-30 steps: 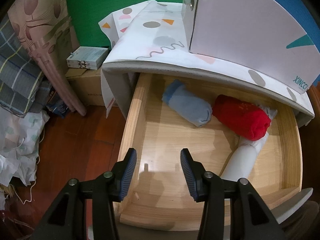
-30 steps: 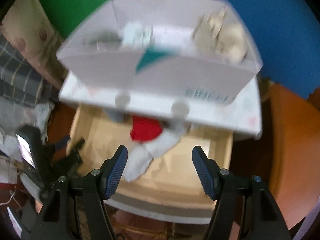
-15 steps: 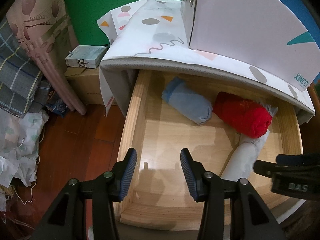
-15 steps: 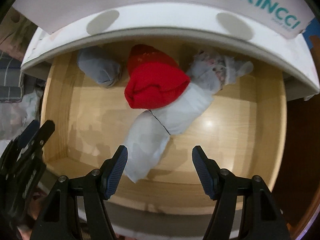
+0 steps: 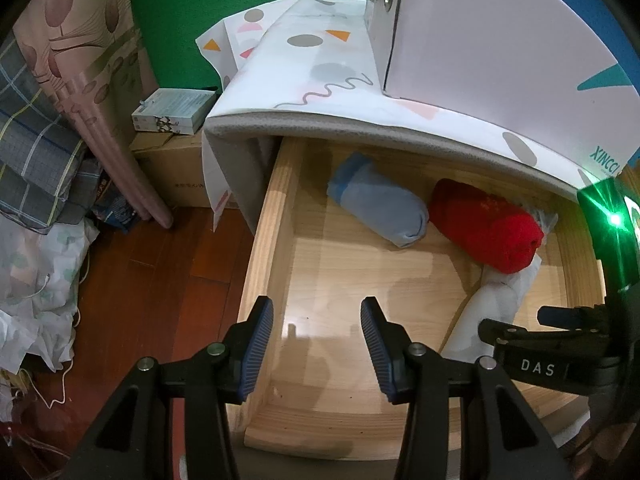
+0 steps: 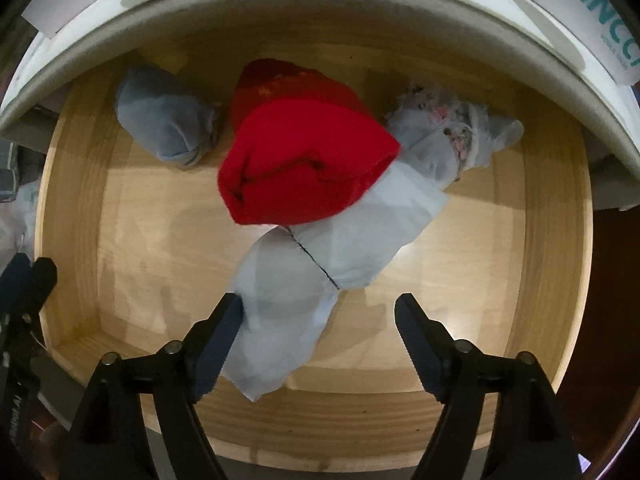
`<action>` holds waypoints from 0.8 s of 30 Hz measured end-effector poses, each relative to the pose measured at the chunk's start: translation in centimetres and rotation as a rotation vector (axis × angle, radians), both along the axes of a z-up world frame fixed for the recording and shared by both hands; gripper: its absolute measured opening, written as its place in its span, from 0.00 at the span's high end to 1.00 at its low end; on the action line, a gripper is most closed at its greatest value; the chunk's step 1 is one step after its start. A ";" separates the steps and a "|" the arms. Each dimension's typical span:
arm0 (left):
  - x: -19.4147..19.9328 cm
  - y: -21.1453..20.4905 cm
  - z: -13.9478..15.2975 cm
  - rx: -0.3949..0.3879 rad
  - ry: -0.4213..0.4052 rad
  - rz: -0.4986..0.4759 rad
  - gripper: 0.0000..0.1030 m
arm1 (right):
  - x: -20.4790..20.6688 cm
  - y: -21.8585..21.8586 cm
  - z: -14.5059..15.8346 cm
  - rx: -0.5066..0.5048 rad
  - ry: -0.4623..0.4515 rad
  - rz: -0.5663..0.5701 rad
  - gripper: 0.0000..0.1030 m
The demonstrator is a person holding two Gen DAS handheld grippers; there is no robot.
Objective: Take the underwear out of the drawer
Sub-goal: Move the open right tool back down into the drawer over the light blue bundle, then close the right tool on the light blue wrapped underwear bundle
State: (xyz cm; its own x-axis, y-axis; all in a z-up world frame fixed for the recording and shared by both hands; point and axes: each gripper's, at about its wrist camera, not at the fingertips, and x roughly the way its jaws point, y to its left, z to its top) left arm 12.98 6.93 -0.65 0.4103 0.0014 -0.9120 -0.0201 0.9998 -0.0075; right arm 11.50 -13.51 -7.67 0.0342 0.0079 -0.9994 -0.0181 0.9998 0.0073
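Observation:
The wooden drawer point(image 5: 272, 216) point(image 6: 552, 280) stands pulled open. In it lie a rolled blue-grey garment point(image 5: 376, 208) point(image 6: 168, 124), a rolled red one point(image 5: 484, 224) point(image 6: 304, 160), a long white roll point(image 5: 492, 304) point(image 6: 312, 272) and a crumpled patterned piece point(image 6: 456, 132) at the back right. My right gripper point(image 6: 320, 316) is open, low in the drawer, with its fingers either side of the white roll's near end. My left gripper point(image 5: 316, 320) is open and empty above the drawer's front left. The right gripper's body point(image 5: 560, 356) shows in the left wrist view.
A patterned cloth point(image 5: 312, 72) covers the cabinet top, with a white box point(image 5: 500, 40) on it. Left of the cabinet are a cardboard carton point(image 5: 172, 168), a small box point(image 5: 176, 110), piled bedding point(image 5: 36, 140) and red-brown floor point(image 5: 152, 280).
My right gripper has dropped from above the cabinet into the drawer, closing in on the white roll. My left gripper has stayed put and open.

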 end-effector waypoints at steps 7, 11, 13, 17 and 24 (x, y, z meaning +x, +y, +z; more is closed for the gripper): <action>-0.1 0.0 -0.1 0.004 0.000 -0.003 0.55 | -0.4 -1.5 -0.8 -0.032 0.014 -0.034 0.20; -0.1 0.0 -0.2 0.006 0.003 -0.003 0.55 | -0.2 -1.0 -1.0 -0.012 0.020 -0.044 0.20; -0.1 -0.1 -0.1 0.006 0.002 -0.002 0.55 | -0.2 -1.2 -1.1 -0.010 0.022 -0.045 0.20; 0.0 0.0 -0.2 0.005 0.005 0.000 0.55 | 0.1 -1.0 -1.6 0.033 0.034 -0.069 0.20; 0.0 0.0 -0.1 0.004 0.010 -0.003 0.55 | 1.0 0.7 -2.5 0.013 0.057 -0.019 0.21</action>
State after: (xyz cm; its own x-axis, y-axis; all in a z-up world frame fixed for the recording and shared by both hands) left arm 12.95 6.97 -0.77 0.4011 0.0036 -0.9160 -0.0171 0.9998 -0.0036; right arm 12.51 -12.81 -10.12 -0.0229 0.0206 -0.9995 0.0015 0.9998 0.0206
